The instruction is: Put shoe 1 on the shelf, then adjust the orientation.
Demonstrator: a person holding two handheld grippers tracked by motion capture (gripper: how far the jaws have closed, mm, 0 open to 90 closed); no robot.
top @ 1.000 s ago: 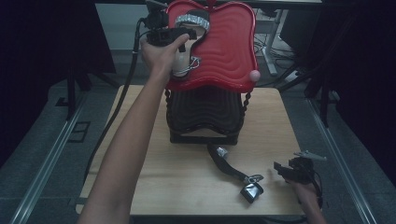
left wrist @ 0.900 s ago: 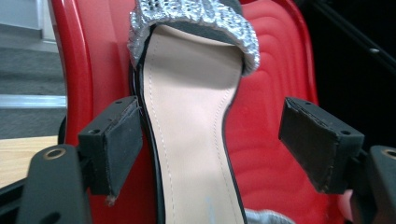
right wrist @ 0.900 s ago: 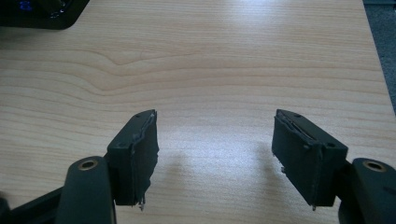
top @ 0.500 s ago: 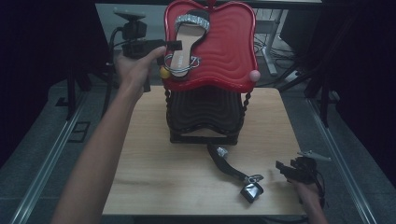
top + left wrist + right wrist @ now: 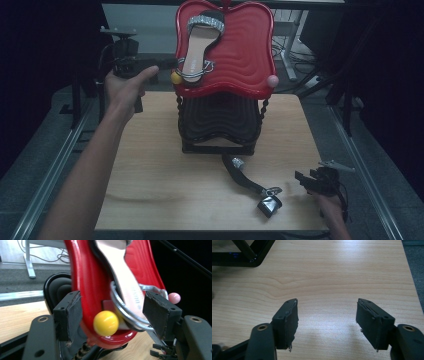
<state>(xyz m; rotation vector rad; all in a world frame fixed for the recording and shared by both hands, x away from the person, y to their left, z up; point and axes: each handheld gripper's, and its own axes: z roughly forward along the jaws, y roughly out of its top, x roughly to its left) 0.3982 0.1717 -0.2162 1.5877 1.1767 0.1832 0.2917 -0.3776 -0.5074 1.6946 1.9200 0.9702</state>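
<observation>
Two sandals in play here, a matching pair by the look of it. The one on the red tray is the sandal nearest the left gripper: it lies sole-down on the top tier of the stand, long axis running up the tilted tray, glittery toe band at the far end and the silver heel strap at the near lower edge, right by the yellow ball. Beige insole, black edge.

In the left gripper view the heel end sits between the jaws, which have just been closing in a bit, but the pads aren't pressing on anything, so open. The toe end is cut off at the top there, and the close-up is kind of blurry.

The other sandal lies on the wooden table in front of the black lower tier, on its side I think; it's dark and hard to read, only the silver bits stand out.

The right gripper is parked at the table's near right corner, jaws wide apart over bare wood.
</observation>
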